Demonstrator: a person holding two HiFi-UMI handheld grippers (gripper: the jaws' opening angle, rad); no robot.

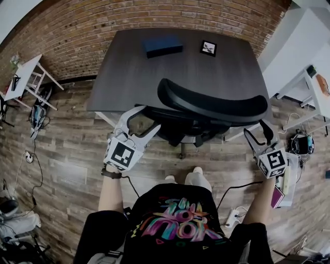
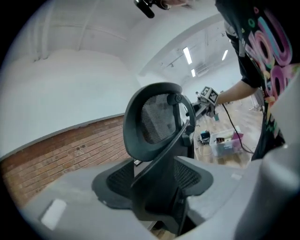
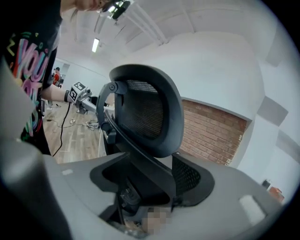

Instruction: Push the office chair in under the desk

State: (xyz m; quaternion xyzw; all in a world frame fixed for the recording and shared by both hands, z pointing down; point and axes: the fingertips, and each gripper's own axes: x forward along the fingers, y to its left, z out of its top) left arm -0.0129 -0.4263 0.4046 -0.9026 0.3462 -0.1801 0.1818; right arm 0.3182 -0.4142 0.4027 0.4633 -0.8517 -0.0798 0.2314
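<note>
A black mesh office chair (image 1: 211,105) stands at the front edge of the dark grey desk (image 1: 134,72), its curved backrest towards me. My left gripper (image 1: 147,117) is at the chair's left side, its white jaws spread wide and apart from the frame. My right gripper (image 1: 257,129) hangs at the chair's right side, also spread wide. In the left gripper view the chair (image 2: 157,131) fills the gap between the jaws of the left gripper (image 2: 154,201), a little ahead of them. The right gripper view shows the chair (image 3: 145,117) likewise ahead of the right gripper (image 3: 150,206).
A blue box (image 1: 162,45) and a small black frame (image 1: 208,48) lie on the desk. White tables stand at the left (image 1: 23,77) and at the right (image 1: 314,87). Cables and a clear bin (image 1: 289,180) sit on the wooden floor. A brick wall (image 1: 129,15) runs behind the desk.
</note>
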